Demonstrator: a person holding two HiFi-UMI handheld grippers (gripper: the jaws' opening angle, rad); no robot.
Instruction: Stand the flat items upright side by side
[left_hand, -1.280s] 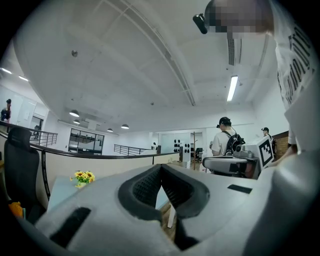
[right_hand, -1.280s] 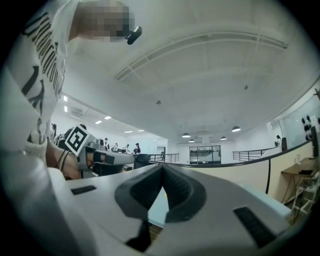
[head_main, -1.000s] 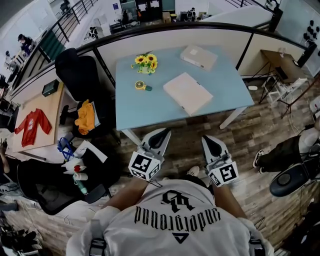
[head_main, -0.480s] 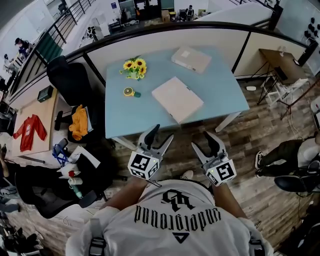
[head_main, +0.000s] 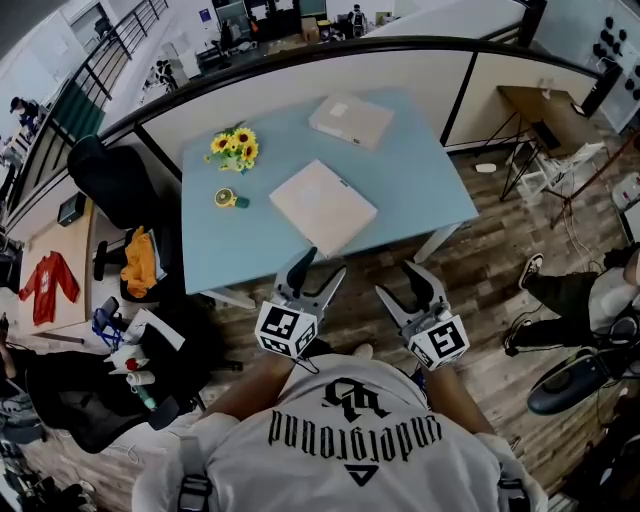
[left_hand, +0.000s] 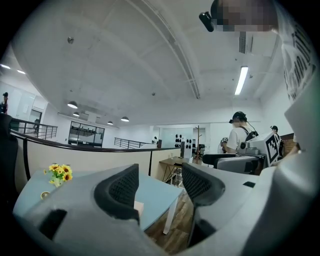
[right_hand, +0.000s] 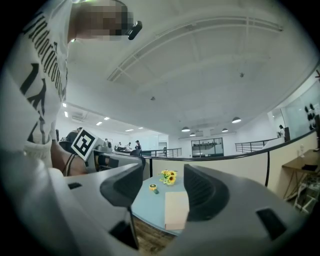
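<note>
Spread the jaws of the left gripper (head_main: 320, 266) and the right gripper (head_main: 402, 282) from clenched to well apart just now, with nothing between either pair. Brought both grippers forward in the same stretch, level and side by side, up to the near edge of the blue surface (head_main: 430, 190), which had been farther off a second before. Left the task's things untouched: found the nearer beige flat item (head_main: 322, 205) lying flat close to the front edge, just ahead of the jaws, and the farther beige flat item (head_main: 350, 120) lying flat toward the back, well apart from the first. Noted the sunflower bunch (head_main: 233, 147) and a small yellow roll (head_main: 224, 198) off to the left, clear of both. Read this as the approach, not yet a grasp. Judged nothing stood upright so far, and took the nearer item as the likely first pick, calling for a reach over the edge and a grip on its rim
</note>
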